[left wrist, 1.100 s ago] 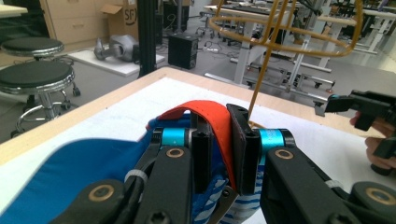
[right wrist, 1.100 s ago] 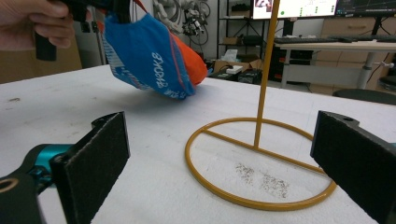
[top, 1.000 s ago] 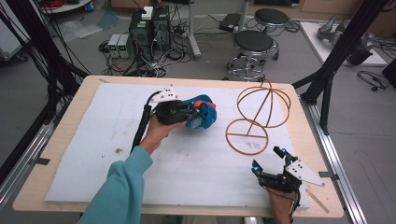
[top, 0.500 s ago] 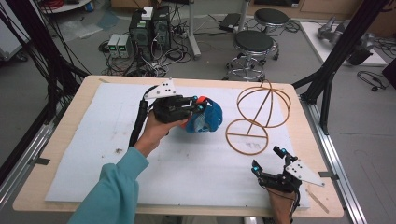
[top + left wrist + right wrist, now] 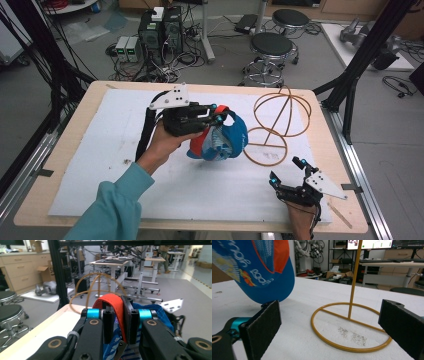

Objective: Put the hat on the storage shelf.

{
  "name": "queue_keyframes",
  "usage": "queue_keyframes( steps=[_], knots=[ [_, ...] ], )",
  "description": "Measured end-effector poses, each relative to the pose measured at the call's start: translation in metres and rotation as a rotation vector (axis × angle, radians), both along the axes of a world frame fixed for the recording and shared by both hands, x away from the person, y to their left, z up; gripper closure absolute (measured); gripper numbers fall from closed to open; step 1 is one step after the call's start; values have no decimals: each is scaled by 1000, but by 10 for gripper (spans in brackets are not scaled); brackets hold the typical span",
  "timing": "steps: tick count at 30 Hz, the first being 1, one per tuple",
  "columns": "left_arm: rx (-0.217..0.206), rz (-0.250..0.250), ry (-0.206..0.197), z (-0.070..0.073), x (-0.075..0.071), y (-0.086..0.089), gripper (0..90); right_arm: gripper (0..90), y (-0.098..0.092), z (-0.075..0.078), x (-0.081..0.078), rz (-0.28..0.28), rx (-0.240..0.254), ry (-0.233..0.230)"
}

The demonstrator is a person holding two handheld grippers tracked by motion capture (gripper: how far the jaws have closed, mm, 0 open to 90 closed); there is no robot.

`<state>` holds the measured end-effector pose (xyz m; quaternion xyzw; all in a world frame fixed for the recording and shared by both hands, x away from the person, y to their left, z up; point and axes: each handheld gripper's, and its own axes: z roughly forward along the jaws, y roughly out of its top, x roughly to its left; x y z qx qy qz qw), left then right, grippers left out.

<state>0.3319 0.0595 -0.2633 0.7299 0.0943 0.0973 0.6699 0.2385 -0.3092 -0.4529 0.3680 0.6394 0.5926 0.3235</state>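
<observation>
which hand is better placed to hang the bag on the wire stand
Left. The left claw is shut on the bag's red handle, with the bag lifted beside the wire stand. The right claw sits open and empty near the table's edge.

Blue and orange cap [image 5: 220,140] of soft matt cloth with mesh panels, orange strap [image 5: 113,307] of woven fabric (pinched in black jaws), stand [image 5: 275,125] of glossy tan-yellow metal wire, table [image 5: 70,150] edged in pale wood, covered by white matt foam sheet [image 5: 100,135], faintly rough.
</observation>
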Motion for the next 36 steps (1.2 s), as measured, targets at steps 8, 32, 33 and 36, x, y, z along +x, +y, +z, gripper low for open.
queue_keyframes(
  steps=[8,32,33,36],
  knots=[
    [13,-74,-24,10,-24,-17,807,34,0,0,0,-2,1,0],
    [-34,-270,52,0,-61,-31,809,34,1,0,0,-5,0,10],
    [-45,-273,57,0,-62,-31,809,34,1,0,0,-5,0,9],
    [-37,-279,66,-1,-62,-31,809,34,1,0,0,-6,-4,7]
  ],
)
